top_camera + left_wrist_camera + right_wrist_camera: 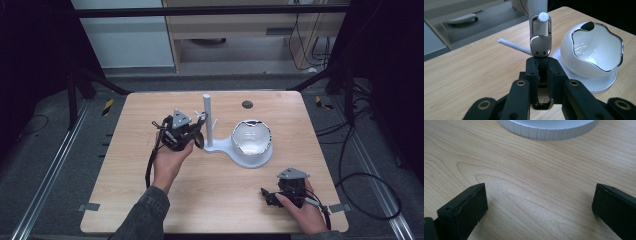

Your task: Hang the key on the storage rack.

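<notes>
A white peg stand [207, 117] rises from a round white base [227, 148] at the table's middle. A white bowl [251, 142] with a chrome rim sits on that base. My left gripper [198, 136] is beside the post, shut on a silvery metal clip [540, 46]. The clip's slotted loop sits around the tip of a white peg [543, 17]; the left gripper [541, 63] clamps its lower end, and the bowl [579, 62] is just to the right. My right gripper [266, 195] rests near the front right of the table. In its own view the right gripper [540, 195] is open over bare wood.
A second thin white peg [514, 46] sticks out to the left of the post. The base's ribbed edge [549, 131] lies ahead of the right gripper. A dark round grommet [247, 104] sits near the table's far edge. Cables [370, 200] lie on the floor at the right.
</notes>
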### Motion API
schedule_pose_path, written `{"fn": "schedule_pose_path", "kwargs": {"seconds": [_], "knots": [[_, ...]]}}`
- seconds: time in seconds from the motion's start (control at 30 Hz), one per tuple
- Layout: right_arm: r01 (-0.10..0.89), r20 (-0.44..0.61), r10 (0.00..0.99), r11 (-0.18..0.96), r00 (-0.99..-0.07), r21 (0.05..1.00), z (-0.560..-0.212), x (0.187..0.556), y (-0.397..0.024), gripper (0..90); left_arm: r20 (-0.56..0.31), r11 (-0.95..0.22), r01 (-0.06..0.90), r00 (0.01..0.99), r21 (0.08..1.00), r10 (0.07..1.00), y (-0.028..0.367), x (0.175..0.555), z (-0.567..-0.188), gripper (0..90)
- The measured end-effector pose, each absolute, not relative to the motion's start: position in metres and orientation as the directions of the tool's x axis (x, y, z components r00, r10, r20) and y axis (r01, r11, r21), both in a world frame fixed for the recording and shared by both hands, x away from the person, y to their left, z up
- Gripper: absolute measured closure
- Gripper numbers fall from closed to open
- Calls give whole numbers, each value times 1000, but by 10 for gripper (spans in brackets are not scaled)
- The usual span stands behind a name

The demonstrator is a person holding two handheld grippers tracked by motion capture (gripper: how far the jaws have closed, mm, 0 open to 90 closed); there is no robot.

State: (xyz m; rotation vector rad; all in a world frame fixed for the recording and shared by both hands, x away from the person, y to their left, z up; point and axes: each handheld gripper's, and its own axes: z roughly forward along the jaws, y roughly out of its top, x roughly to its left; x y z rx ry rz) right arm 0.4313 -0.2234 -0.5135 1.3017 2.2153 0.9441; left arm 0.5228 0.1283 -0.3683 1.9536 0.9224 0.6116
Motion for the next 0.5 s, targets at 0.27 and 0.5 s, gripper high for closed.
{"fn": "schedule_pose_path", "kwargs": {"seconds": [0.27,0.5], "knots": [[603,-3,874,337,-485,723,-513,431,-223,4,51,-338,372,604,865,796,126,525,-373,800],[603,-3,874,337,-485,723,-513,431,-223,4,42,-337,382,607,861,794,124,528,-375,800]]}}
